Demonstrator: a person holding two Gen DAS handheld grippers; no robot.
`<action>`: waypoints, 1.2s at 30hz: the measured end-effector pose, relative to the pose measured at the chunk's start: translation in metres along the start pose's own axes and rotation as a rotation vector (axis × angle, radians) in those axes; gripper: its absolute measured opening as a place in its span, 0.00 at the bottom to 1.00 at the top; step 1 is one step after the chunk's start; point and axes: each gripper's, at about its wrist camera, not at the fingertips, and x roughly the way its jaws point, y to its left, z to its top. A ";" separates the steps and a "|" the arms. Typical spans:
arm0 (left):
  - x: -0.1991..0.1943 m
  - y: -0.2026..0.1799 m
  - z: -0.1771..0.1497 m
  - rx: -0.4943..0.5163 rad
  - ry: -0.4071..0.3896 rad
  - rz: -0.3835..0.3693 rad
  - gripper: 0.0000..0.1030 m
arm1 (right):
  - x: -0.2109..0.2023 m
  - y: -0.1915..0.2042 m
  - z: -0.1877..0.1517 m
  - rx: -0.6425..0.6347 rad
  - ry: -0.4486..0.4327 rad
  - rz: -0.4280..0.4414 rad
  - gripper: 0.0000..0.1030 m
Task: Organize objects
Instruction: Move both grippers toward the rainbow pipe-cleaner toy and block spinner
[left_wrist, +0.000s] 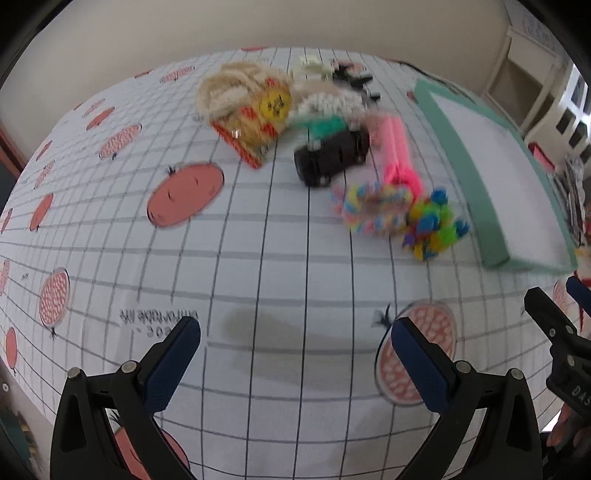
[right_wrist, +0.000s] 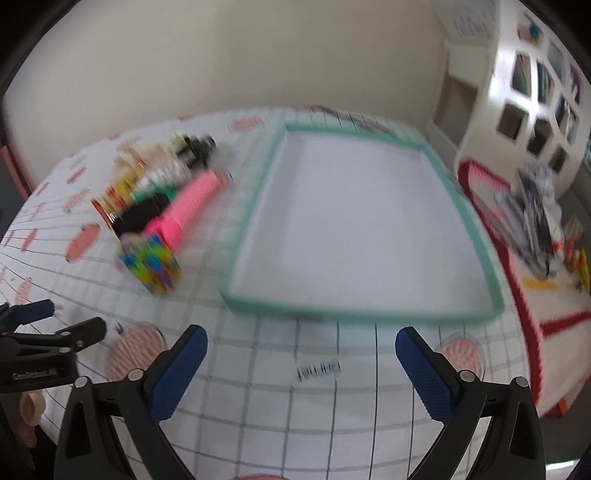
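Observation:
A pile of small objects lies on the checked tablecloth: a woven straw bag (left_wrist: 245, 110), a black toy car (left_wrist: 330, 157), a pink comb-like piece (left_wrist: 397, 147), a pastel scrunchie (left_wrist: 373, 210) and a bright pom-pom bundle (left_wrist: 432, 225). To their right stands a green-rimmed white tray (left_wrist: 458, 155), with nothing in it (right_wrist: 258, 206). My left gripper (left_wrist: 295, 339) hovers open over the cloth, short of the pile. My right gripper (right_wrist: 301, 347) is open too, just before the tray's near rim. The pile (right_wrist: 159, 218) appears left of the tray in the right wrist view.
The table carries a white grid cloth with red fruit prints (left_wrist: 184, 195). Beyond the table's right edge are a white cubby shelf (right_wrist: 532, 96) and a red-and-white rug (right_wrist: 524, 280) with scattered items. A beige wall stands behind. Both views are motion-blurred.

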 end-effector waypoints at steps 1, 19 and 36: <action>-0.003 -0.001 0.004 0.003 -0.011 0.001 1.00 | -0.003 0.003 0.005 -0.017 -0.019 0.010 1.00; -0.013 0.019 0.063 0.005 -0.013 -0.080 0.89 | 0.010 0.075 0.046 -0.267 -0.021 0.231 0.97; 0.010 -0.002 0.070 0.095 0.009 -0.120 0.84 | 0.043 0.085 0.045 -0.233 0.058 0.313 0.70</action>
